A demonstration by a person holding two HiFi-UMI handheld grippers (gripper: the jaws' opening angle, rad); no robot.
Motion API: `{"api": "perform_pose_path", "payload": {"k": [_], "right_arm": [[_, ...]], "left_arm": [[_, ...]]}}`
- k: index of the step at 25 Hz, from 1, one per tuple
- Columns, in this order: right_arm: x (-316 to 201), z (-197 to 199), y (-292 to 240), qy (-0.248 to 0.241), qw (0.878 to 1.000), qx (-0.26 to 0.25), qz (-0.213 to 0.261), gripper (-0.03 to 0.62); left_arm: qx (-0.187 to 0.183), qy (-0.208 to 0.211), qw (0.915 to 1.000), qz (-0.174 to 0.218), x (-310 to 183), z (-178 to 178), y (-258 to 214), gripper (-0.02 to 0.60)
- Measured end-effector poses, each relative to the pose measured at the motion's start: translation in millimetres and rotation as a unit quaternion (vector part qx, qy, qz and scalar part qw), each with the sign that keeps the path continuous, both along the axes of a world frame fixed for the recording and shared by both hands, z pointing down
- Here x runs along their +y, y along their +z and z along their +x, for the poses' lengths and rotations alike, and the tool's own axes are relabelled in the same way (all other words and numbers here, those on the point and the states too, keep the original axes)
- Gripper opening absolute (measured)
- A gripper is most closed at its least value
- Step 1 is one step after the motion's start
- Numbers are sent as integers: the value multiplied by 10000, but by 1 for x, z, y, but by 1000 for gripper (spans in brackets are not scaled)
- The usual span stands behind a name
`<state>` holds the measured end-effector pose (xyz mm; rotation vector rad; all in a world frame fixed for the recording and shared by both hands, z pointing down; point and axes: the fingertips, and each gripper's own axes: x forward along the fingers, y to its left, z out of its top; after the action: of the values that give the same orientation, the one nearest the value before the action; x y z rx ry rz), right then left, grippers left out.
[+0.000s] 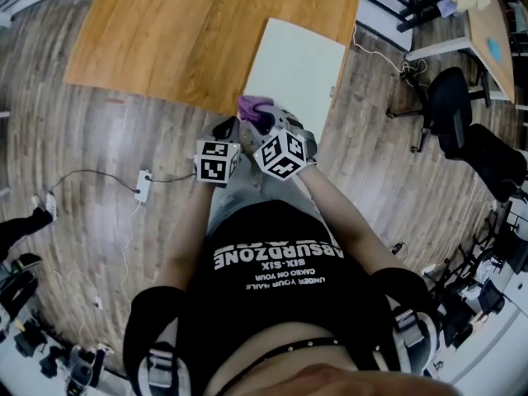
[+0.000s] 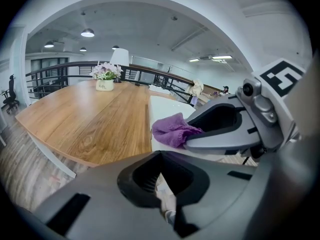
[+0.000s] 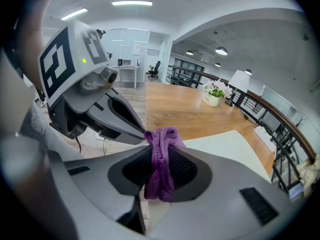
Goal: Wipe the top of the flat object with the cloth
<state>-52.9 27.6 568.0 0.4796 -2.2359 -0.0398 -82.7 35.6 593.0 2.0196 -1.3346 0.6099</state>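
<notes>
Tightly clamping the purple cloth [image 3: 159, 176]: right hand-held gripper [image 3: 159, 138], white flat object [image 1: 299, 60] just ahead. Alongside, left hand-held gripper [image 2: 162, 156] closed, empty.

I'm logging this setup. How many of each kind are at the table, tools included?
Tools: 2, left tool and right tool
Purple cloth: 1
White flat board: 1
Flower pot: 1
Lamp: 1
Total: 6

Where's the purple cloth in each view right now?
Head view: cloth at centre, by the white board's near corner.
Left gripper view: right of centre, sticking out of the right gripper.
Right gripper view: centre, clamped between the jaws.
Shared landmark: the white board.
</notes>
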Motion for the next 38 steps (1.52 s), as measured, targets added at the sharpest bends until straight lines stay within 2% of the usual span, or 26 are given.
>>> {"api": "perform_pose_path", "payload": {"k": [22,38], "right_arm": [[-28,0,-1,128,9999,-21,9,101],[-44,-3,-1,358,9993,44,33,101]], "left_arm": [[95,66,9999,17,-25,5,-4,15],[161,415,9990,20,-37,6,-2,15]]}}
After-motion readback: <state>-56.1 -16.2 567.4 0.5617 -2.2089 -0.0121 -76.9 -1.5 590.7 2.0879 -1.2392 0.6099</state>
